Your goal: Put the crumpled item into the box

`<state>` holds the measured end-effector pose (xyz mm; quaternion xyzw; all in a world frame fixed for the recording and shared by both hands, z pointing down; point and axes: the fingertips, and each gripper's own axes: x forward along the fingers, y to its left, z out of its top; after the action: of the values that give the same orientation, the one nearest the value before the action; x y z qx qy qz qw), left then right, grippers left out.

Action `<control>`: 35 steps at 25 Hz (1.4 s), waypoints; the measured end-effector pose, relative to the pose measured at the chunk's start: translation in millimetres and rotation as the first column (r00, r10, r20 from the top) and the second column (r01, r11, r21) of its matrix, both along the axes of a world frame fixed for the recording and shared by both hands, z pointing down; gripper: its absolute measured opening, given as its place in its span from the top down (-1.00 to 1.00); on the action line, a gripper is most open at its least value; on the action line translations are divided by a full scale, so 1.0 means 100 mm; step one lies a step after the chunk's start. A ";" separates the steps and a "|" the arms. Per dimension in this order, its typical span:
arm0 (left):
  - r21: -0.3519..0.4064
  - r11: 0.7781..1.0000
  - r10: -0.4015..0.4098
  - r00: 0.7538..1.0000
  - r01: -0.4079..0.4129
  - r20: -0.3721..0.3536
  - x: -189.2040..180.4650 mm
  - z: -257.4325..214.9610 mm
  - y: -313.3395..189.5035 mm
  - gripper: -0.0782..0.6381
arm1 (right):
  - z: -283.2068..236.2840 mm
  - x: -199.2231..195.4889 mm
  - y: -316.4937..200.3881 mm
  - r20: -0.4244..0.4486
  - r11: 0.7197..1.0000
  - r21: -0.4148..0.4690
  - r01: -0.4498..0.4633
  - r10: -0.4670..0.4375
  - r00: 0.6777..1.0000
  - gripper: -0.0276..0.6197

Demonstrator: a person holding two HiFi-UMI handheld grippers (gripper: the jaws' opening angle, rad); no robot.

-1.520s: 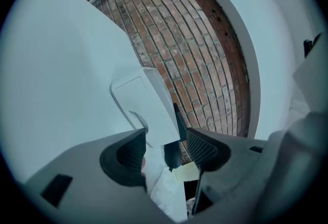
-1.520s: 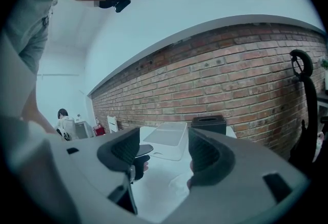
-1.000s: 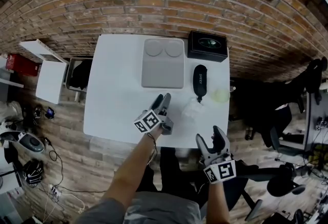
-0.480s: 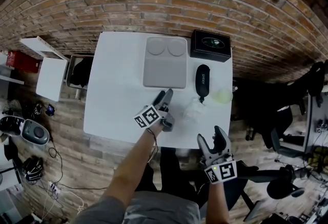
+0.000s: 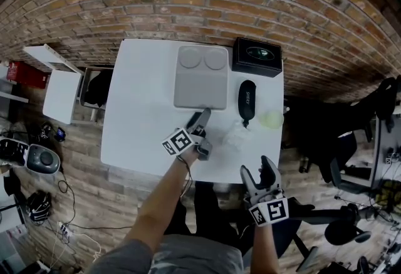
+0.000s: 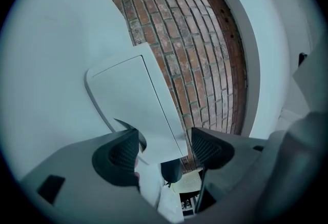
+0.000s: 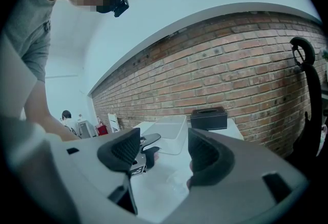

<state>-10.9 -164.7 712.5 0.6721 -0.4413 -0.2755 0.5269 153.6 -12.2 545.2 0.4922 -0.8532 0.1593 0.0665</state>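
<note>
The crumpled item (image 5: 237, 136), a clear plastic wad, lies on the white table (image 5: 138, 116), right of my left gripper (image 5: 200, 121). The box (image 5: 200, 78), pale grey with two round dents in its top, stands at the back middle. The left gripper lies level, rolled on its side, tips at the box's near edge. Its jaws have just been opening, and no pad touches anything. In the left gripper view the box (image 6: 136, 97) fills the gap ahead of the left gripper (image 6: 164, 146). My right gripper (image 5: 257, 169) hangs open and empty off the near edge; the wad (image 7: 178, 181) lies ahead of it.
A black box (image 5: 255, 56) stands at the table's back right corner. A black glasses case (image 5: 246, 97) lies just behind the wad, a pale green thing (image 5: 271, 118) at the right edge. A white side table (image 5: 59, 88) stands left, an office chair (image 5: 351, 141) right.
The left gripper's jaws have spread wider and it has rolled slightly, staying at the box's near edge. The right gripper has not moved.
</note>
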 end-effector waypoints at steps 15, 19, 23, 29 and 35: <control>0.006 1.000 -0.001 1.000 0.001 0.001 0.01 0.00 0.06 -0.07 | 0.03 -0.04 0.02 0.014 1.000 -0.008 0.002 -0.002 1.000 0.00; 0.017 1.000 -0.009 1.000 0.009 -0.004 -0.01 -0.01 0.07 -0.07 | 0.02 -0.03 0.03 0.015 1.000 -0.008 0.000 0.000 1.000 0.00; 0.036 0.999 -0.011 1.000 0.012 -0.015 -0.02 -0.02 0.11 -0.07 | 0.03 -0.02 0.04 0.011 1.000 -0.012 -0.004 0.004 1.000 0.00; 0.045 0.999 -0.004 1.000 0.004 -0.001 0.00 -0.04 0.12 -0.07 | 0.06 -0.01 0.04 0.009 1.000 -0.019 -0.007 0.007 1.000 0.00; 0.114 0.993 0.043 0.999 -0.041 -0.017 0.06 -0.22 0.17 -0.07 | 0.08 -0.06 0.03 0.014 1.000 -0.019 0.004 -0.004 1.000 0.00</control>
<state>-5.2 -148.1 690.1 0.7073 -0.4056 -0.2955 0.4979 148.0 -9.5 552.7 0.4886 -0.8531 0.1707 0.0657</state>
